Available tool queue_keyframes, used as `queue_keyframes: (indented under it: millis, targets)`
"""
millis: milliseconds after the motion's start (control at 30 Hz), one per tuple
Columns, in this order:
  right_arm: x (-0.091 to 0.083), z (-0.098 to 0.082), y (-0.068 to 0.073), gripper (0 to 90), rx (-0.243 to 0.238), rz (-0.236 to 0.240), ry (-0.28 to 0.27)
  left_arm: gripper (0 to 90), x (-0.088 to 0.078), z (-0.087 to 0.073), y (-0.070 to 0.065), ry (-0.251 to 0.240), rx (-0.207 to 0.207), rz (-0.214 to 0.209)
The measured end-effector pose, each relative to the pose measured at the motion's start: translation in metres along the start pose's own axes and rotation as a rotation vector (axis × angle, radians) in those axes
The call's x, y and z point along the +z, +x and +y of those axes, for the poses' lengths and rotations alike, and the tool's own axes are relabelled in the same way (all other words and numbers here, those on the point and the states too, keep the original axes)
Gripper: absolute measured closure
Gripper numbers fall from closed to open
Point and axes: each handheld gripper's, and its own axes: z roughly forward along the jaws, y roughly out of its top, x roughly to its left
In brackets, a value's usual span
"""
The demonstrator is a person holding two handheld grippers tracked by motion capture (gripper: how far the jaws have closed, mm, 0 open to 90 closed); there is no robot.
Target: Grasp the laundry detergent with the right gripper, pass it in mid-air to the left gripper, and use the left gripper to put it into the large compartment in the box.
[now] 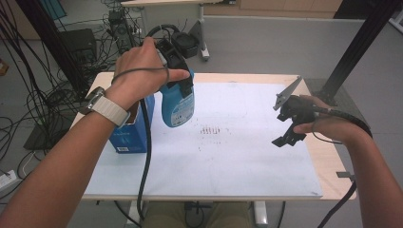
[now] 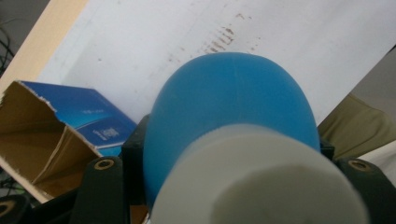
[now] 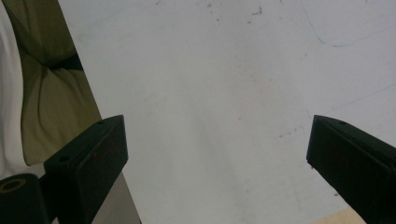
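1. Bottle (image 1: 177, 107): blue plastic with a white cap (image 2: 261, 182), it hangs in the air above the left part of the white sheet (image 1: 237, 156), just beside the open blue carton (image 1: 128, 137), which stands on the table (image 1: 328, 156).
2. My left gripper (image 1: 178, 76) is clamped on the bottle near its top; in the left gripper view the black jaws sit tight against both flanks of the blue body just below the cap.
3. I judge it a stiff, smooth-walled bottle, so it could slip or swing if I ease the squeeze. How full it is I cannot tell, so I treat it as moderately heavy.
4. Best hold, to my mind, is where I have it: the narrower shoulder under the cap, where the jaws span the body and the cap's rim stops it sliding down.
5. My right gripper (image 1: 286, 124) is held over the right part of the sheet, jaws spread wide with nothing between them, well apart from the bottle.
6. Count: one bottle, one cap, one carton with its torn flap open, one sheet, two grippers.
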Motion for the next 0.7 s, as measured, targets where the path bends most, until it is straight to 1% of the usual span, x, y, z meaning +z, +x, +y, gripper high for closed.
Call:
queue_keyframes:
  millis: [100, 133, 167, 300, 533, 633, 700]
  targets:
    - [-0.001, -0.003, -0.002, 5.3, 0.006, -0.001, 0.008, 39.0, -0.004, 0.002, 0.003, 0.006, -0.036, 0.009]
    - [-0.001, -0.003, -0.002, 5.3, 0.009, -0.003, 0.008, 39.0, -0.005, 0.003, 0.003, 0.008, -0.040, 0.011]
    - [-0.002, -0.004, -0.002, 5.3, 0.011, -0.004, 0.010, 39.0, -0.006, 0.003, 0.004, 0.009, -0.057, 0.016]
    - [-0.005, -0.004, -0.002, 6.0, 0.004, -0.008, 0.018, 39.0, -0.008, 0.004, 0.007, 0.008, -0.101, 0.033]
    - [-0.010, -0.004, -0.003, 6.2, 0.006, -0.031, 0.036, 38.9, -0.012, 0.006, 0.011, 0.016, -0.175, 0.028]
    - [-0.009, -0.004, -0.005, 6.5, 0.007, -0.032, 0.039, 38.9, -0.015, 0.007, 0.013, 0.014, -0.204, 0.042]
    - [-0.008, -0.004, -0.005, 6.5, 0.005, -0.034, 0.040, 38.9, -0.019, 0.008, 0.015, 0.013, -0.231, 0.050]
